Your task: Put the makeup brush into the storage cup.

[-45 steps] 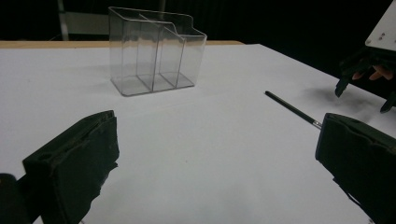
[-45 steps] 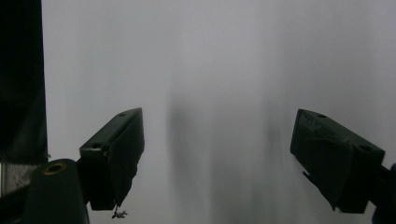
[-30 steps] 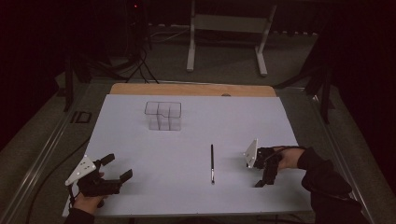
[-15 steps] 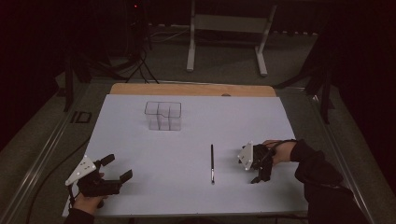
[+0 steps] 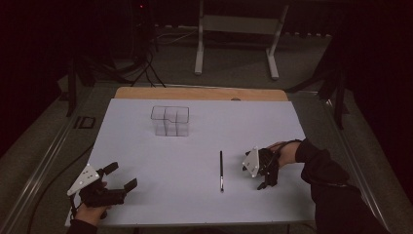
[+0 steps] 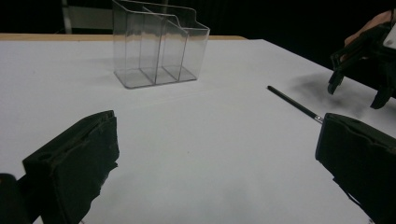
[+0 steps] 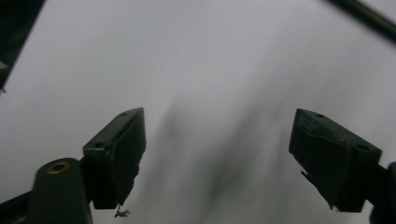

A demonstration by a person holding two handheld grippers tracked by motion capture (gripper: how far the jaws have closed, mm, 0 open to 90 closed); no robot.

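A thin black pen [image 5: 221, 170] lies on the white table sheet [image 5: 195, 146], pointing away from me. It also appears in the left gripper view as the pen [image 6: 294, 103] and in the top right corner of the right gripper view as the pen [image 7: 369, 14]. My right gripper [image 5: 255, 178] hovers just right of the pen, apart from it, open. Its jaws have just closed a little with nothing between them [image 7: 217, 121]. My left gripper [image 5: 122, 175] rests open near the front left corner [image 6: 217, 126]. A clear plastic organiser [image 5: 170, 121] with compartments stands upright at the middle back.
The bare wooden table edge [image 5: 199, 93] runs along the back. A metal stand [image 5: 236, 29] and cables sit on the dark floor beyond. In the left gripper view the organiser [image 6: 159, 46] stands ahead and the right gripper [image 6: 355, 95] is at far right.
The right hand and its gripper have moved left, closer to the pen. The left gripper, the pen and the organiser have stayed in place.
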